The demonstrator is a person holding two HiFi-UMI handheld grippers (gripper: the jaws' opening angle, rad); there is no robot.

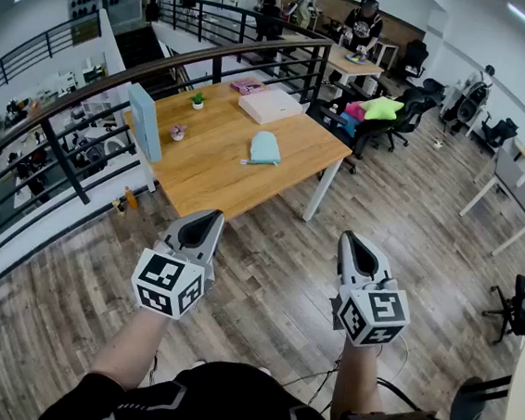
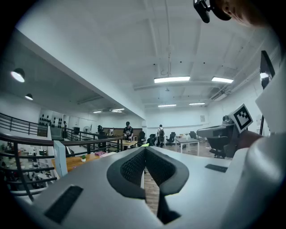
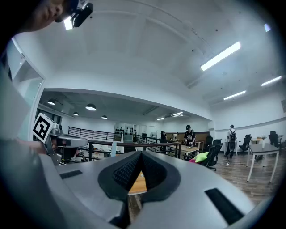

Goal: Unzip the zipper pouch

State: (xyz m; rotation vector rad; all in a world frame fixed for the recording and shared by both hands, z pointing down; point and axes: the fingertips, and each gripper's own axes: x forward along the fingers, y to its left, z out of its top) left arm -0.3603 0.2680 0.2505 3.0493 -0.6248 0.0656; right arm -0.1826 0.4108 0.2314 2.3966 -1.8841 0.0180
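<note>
Ahead, what looks like the pale blue zipper pouch (image 1: 265,147) lies flat on the wooden desk (image 1: 211,166), near a white box (image 1: 271,106). The left hand-held gripper (image 1: 213,218) and right hand-held gripper (image 1: 347,238) are both closed and empty, held level over the plank floor (image 1: 274,280), well apart from the desk.

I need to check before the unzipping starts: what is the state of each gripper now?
Left gripper: closed, holding nothing.
Right gripper: closed, holding nothing.
</note>
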